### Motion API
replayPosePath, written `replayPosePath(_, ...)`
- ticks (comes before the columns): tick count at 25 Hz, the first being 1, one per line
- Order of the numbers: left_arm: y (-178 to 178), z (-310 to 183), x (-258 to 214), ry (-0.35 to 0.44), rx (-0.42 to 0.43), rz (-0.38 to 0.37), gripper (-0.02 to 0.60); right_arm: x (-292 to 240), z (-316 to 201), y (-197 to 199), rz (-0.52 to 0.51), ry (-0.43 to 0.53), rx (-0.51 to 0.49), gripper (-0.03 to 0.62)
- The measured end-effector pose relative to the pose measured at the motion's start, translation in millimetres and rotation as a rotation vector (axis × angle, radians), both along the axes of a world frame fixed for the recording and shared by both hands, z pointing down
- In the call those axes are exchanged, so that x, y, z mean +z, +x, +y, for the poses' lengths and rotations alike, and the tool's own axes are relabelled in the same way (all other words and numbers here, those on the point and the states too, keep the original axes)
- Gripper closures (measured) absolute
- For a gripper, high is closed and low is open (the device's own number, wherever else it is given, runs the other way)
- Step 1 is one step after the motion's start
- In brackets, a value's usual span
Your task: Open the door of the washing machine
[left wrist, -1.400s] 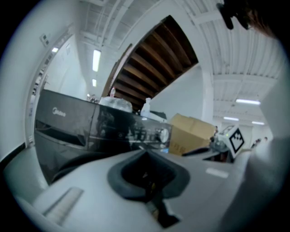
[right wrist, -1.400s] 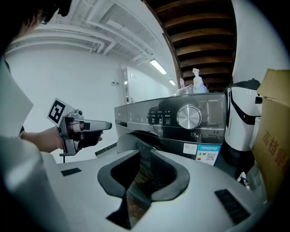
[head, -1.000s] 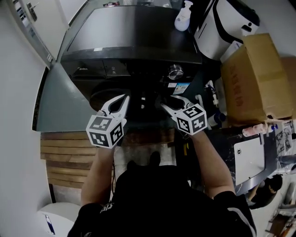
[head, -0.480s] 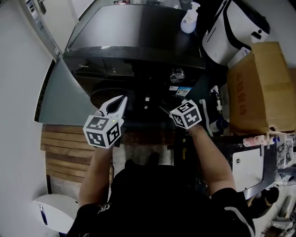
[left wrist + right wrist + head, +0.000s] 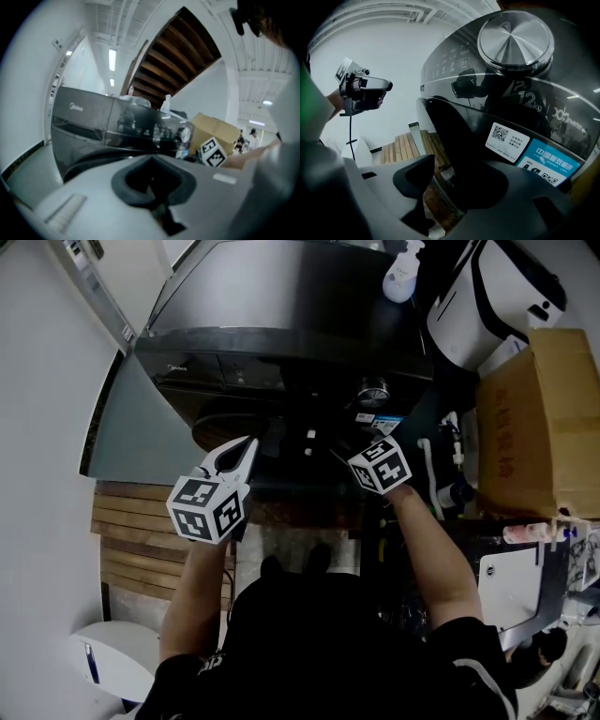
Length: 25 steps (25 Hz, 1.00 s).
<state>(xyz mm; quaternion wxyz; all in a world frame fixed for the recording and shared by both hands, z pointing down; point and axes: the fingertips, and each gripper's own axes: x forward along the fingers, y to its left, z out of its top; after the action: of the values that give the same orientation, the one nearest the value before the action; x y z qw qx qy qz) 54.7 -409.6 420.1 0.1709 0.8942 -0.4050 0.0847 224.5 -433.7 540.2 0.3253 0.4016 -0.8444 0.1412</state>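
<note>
Two grippers are hovering at the front of one dark washer [image 5: 281, 306], where the round door [image 5: 217, 420] is bulging out below the panel [image 5: 234, 371]. The left gripper [image 5: 247, 445] is pointing at the door's left rim from nearby without touching it, and its jaws are pressing together on nothing. The right gripper [image 5: 454, 187] is sitting at the door's right side, just under the knob [image 5: 515, 40]. Its jaws have just been opening and are now standing spread wide, with the door's dark curved edge running up between them. Neither pad is pressing on that edge, as far as the right gripper view is showing.

The washer is gleaming glossy black-grey, mirroring ceiling lights across its panel. The knob is shining as brushed silver metal, round with a shallow cone face. The gripper bodies are showing matt pale grey plastic, with the pads [image 5: 415, 180] dark and rubbery. Each gripper is carrying a white cube [image 5: 208, 508] printed with black squares. A brown cardboard box [image 5: 539, 418] is standing to the washer's right, and pale wooden slats [image 5: 141, 540] are lying at the lower left. A white plastic bottle [image 5: 403, 268] is standing on the washer's top.

Counting: one washer, one door, one knob, two grippers, two cubes, one box and one bottle. One white sticker [image 5: 507, 137] with a square code and one blue sticker [image 5: 553, 161] are both sitting under the knob.
</note>
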Motion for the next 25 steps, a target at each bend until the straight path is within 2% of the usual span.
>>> replayPosePath(4, -0.1, -3.6, 4.8, -0.012, 0.0, 0.005, 0.572, 6.0, -2.3, -5.4, 0.033, -0.012, -0.025, 0.396)
replayPosePath(8, -0.9, -7.7, 12.1, -0.024, -0.003, 0.009, 0.572, 10.4, -4.0, -7.9, 0.115, 0.013, -0.069, 0.45)
replayPosePath(13, 5.5, -16.1, 21.0, -0.036, -0.013, 0.013, 0.572, 15.2, -3.3, -5.7, 0.212, 0.015, -0.133, 0.459)
replayPosePath(18, 12.2, -18.0, 13.3, -0.012, -0.034, -0.031, 0.572, 15.0, -1.3, -9.9, 0.226, 0.053, -0.161, 0.458)
replayPosePath(22, 22.7, -16.7, 8.8, 0.016, -0.043, -0.056, 0.572, 14.2, -2.0, -10.2, 0.173, 0.076, -0.153, 0.458)
replayPosePath(25, 31.6, -8.3, 15.5, 0.004, -0.034, -0.07, 0.573, 11.6, -3.4, -9.2, 0.135, 0.09, -0.153, 0.462)
